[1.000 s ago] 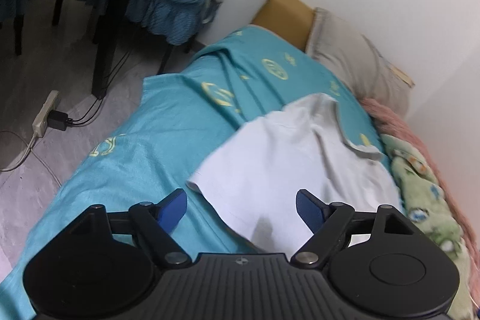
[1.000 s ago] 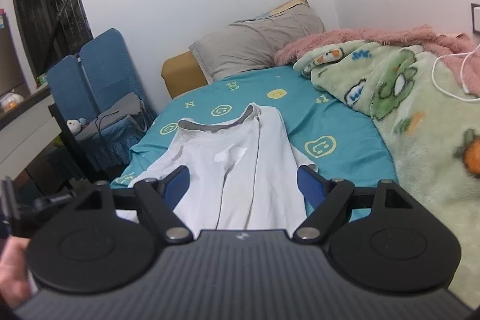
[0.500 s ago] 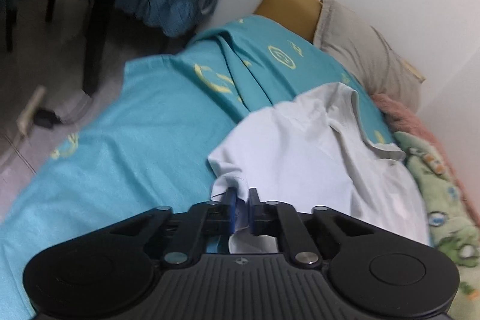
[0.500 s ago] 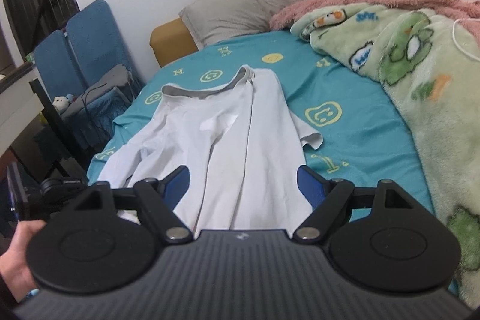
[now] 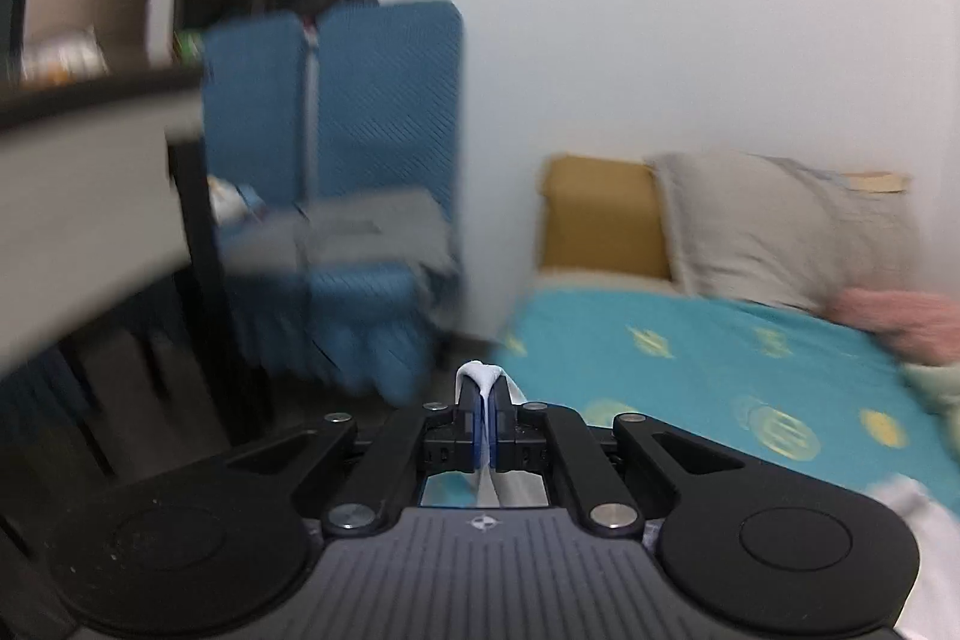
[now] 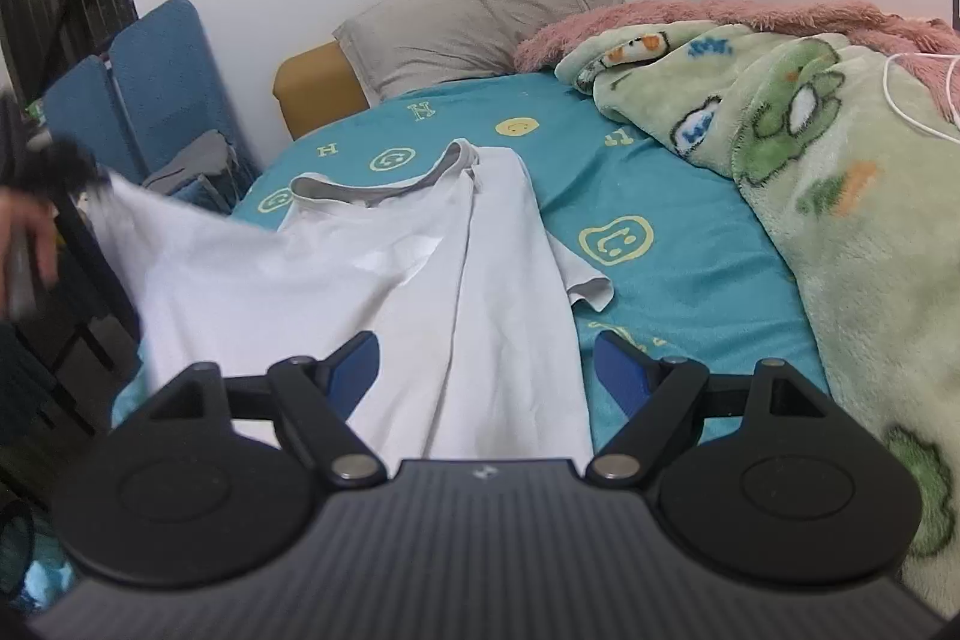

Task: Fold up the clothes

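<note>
A white T-shirt (image 6: pixel 372 280) with a grey collar lies on the teal bed sheet (image 6: pixel 648 196). My left gripper (image 5: pixel 485 400) is shut on a fold of the shirt's left edge (image 5: pixel 480 375) and holds it raised above the bed's side. In the right wrist view that gripper (image 6: pixel 54 166) shows blurred at the far left with the shirt's side lifted up to it. My right gripper (image 6: pixel 487 361) is open and empty, just above the shirt's lower part. The shirt's right sleeve (image 6: pixel 585 280) lies flat.
A grey pillow (image 6: pixel 480 22) and a yellow cushion (image 6: pixel 312 88) lie at the bed's head. A green and pink blanket (image 6: pixel 840 196) covers the bed's right side. Blue chairs (image 5: pixel 360 148) and a dark table (image 5: pixel 90 160) stand left of the bed.
My left gripper shut on the shirt's left edge, then lifted it and swung up, so its view now faces the chairs and wall. The right gripper moved lower over the shirt.
</note>
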Available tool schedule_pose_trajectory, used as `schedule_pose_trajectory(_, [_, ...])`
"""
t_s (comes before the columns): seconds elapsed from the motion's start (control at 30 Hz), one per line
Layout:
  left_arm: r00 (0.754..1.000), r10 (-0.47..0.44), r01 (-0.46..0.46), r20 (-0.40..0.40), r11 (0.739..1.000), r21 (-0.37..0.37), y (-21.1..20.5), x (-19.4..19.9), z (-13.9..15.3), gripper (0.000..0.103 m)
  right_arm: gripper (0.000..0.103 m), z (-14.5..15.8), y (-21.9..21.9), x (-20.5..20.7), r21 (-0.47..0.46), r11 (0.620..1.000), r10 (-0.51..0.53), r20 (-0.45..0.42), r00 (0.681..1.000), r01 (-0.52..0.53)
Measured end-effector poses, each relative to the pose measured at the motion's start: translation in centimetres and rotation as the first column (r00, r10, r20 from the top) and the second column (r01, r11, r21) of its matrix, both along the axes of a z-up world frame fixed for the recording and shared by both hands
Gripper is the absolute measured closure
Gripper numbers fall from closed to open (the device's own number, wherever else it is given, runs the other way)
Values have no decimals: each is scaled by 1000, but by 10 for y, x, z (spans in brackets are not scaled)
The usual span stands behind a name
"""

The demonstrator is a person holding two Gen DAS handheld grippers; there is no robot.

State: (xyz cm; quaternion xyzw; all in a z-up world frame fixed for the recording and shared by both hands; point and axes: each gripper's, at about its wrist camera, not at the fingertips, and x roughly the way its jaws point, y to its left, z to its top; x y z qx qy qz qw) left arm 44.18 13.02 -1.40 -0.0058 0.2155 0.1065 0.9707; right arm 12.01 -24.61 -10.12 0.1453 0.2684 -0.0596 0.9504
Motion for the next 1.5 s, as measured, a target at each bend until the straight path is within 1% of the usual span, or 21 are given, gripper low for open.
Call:
schedule_pose_trajectory(0.07, [998,59,-58,-10,996,69,0,24,-1,101,23,-4,-1,5,-15,1000,-7,-8,1000,7])
schedule_pose_trajectory(0.13, [988,134,-124,-71,983,132,0,44,-21,101,23,-9,-3,11,-23,1000,-14,-23,1000,14])
schedule_pose_trajectory(0.2, [984,120,-113,-130,992,59,6,49,-44,99,23,-14,-6,16,-23,1000,-21,-31,999,20])
schedule_pose_trajectory(0.27, [981,73,-82,-178,996,-45,11,45,-66,88,23,-17,-7,20,-30,999,-28,-35,999,27])
schedule_pose_trajectory(0.3, [979,47,-68,-200,993,-98,13,43,-77,87,23,-18,-8,21,-29,999,-27,-34,999,26])
schedule_pose_trajectory(0.37, [963,10,-64,-270,980,-191,15,28,-89,75,23,-20,-11,23,-14,1000,-23,-35,999,23])
schedule_pose_trajectory(0.4, [953,-11,-64,-304,969,-237,15,21,-95,72,23,-21,-11,24,-7,1000,-22,-36,999,21])
schedule_pose_trajectory(0.47, [939,-59,-25,-338,971,-238,15,-15,-98,60,23,-21,-12,24,7,1000,-18,-38,999,18])
schedule_pose_trajectory(0.53, [916,-120,21,-382,967,-255,13,-57,-96,55,23,-19,-11,23,8,1000,-15,-32,999,15])
schedule_pose_trajectory(0.6, [879,-198,68,-435,953,-296,9,-107,-92,55,23,-15,-10,19,-1,1000,-18,-20,1000,18])
schedule_pose_trajectory(0.7, [806,-313,133,-502,923,-362,2,-181,-85,54,23,-8,-12,12,11,1000,-30,-8,1000,30])
schedule_pose_trajectory(0.8, [714,-421,203,-559,889,-411,-27,-249,-84,54,23,0,-13,2,28,999,-42,-4,999,42])
schedule_pose_trajectory(0.9, [595,-478,238,-647,873,-426,-61,-300,-96,55,23,8,-10,-12,25,999,-46,3,999,46])
schedule_pose_trajectory(1.03, [504,-498,236,-706,865,-442,-86,-348,-110,57,23,18,-5,-33,1,998,-56,12,998,56])
schedule_pose_trajectory(1.1, [496,-478,240,-725,878,-414,-89,-357,-112,58,23,21,-5,-42,2,998,-68,18,998,68])
schedule_pose_trajectory(1.17, [490,-455,244,-743,890,-384,-93,-364,-115,65,23,24,-7,-50,17,997,-79,21,997,79])
schedule_pose_trajectory(1.2, [493,-454,243,-743,891,-384,-93,-367,-114,67,23,24,-9,-53,25,996,-84,22,996,83])
schedule_pose_trajectory(1.23, [495,-453,240,-741,891,-385,-93,-369,-114,76,23,25,-10,-55,33,996,-88,22,996,87])
schedule_pose_trajectory(1.27, [498,-453,238,-739,891,-386,-94,-372,-114,96,23,25,-11,-57,34,995,-91,22,996,90])
schedule_pose_trajectory(1.3, [504,-454,245,-735,891,-382,-91,-373,-106,100,23,25,-11,-57,31,995,-94,23,995,93])
schedule_pose_trajectory(1.5, [536,-458,291,-709,889,-353,-75,-385,-58,102,23,25,-16,-62,44,994,-104,23,994,103])
